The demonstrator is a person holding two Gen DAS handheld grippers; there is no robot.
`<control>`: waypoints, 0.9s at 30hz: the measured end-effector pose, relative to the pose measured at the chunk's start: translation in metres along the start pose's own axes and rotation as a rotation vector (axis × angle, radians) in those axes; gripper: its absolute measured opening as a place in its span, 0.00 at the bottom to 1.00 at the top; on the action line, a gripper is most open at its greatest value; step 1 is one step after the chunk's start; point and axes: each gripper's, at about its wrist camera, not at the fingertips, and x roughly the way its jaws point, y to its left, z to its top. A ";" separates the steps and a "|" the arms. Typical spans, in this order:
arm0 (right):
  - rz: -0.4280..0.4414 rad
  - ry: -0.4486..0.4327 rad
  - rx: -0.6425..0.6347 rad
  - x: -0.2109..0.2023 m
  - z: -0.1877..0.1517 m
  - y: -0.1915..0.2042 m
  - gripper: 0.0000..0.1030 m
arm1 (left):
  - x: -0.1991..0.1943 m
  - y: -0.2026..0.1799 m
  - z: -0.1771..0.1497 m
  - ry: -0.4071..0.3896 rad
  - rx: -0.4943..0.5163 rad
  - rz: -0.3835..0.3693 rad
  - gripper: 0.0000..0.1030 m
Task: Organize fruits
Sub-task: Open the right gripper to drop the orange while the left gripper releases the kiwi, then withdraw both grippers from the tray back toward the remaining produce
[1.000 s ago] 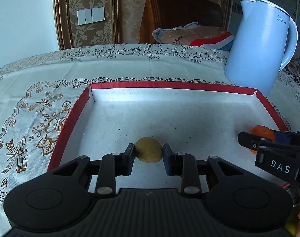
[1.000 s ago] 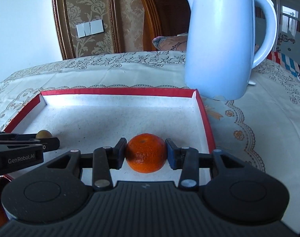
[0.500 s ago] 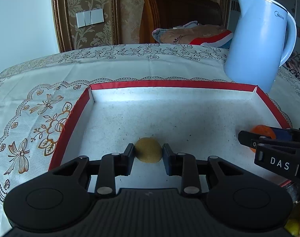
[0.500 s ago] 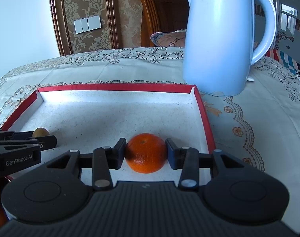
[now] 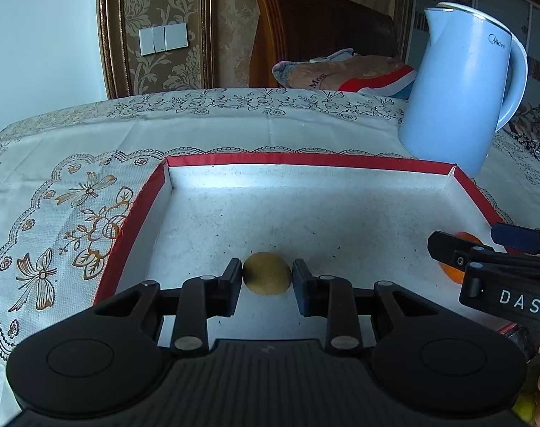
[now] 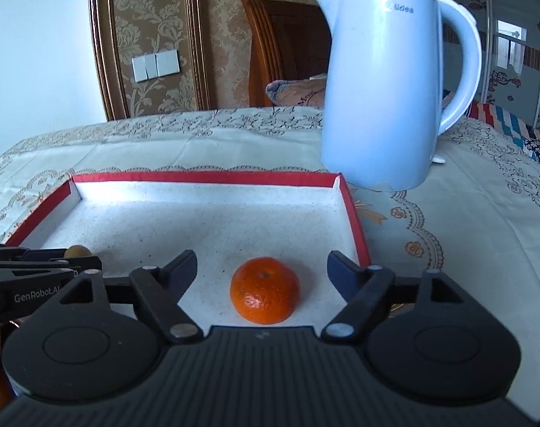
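Inside tray (image 6: 353, 213): orange (image 6: 265, 290) resting free between wide-apart right gripper (image 6: 262, 274) fingers.
Left gripper (image 5: 267, 277): pads flank kiwi (image 5: 267, 273); contact unclear.
Left-view orange (image 5: 462, 252): mostly hidden.

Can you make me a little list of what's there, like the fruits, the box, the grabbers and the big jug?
orange: sits on the tray floor, near the right wall
kiwi: between the left gripper's fingers, low over the tray floor
tray: white inside, red rim
left gripper: shut on the kiwi
right gripper: open, fingers wide apart, not touching the orange
kettle: pale blue, upright on the tablecloth, behind the tray's far right corner
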 end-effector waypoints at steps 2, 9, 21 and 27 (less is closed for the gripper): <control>0.002 -0.010 0.004 -0.003 -0.001 -0.001 0.77 | -0.005 0.000 -0.001 -0.023 0.009 0.003 0.29; 0.019 -0.024 0.036 -0.012 -0.009 -0.009 0.83 | -0.019 0.002 -0.007 -0.068 0.015 -0.007 0.29; 0.044 -0.089 0.042 -0.044 -0.031 -0.007 0.92 | -0.042 0.017 -0.024 -0.097 -0.022 -0.012 0.29; 0.032 -0.168 0.034 -0.067 -0.045 -0.007 0.96 | -0.062 0.024 -0.039 -0.150 -0.037 0.004 0.71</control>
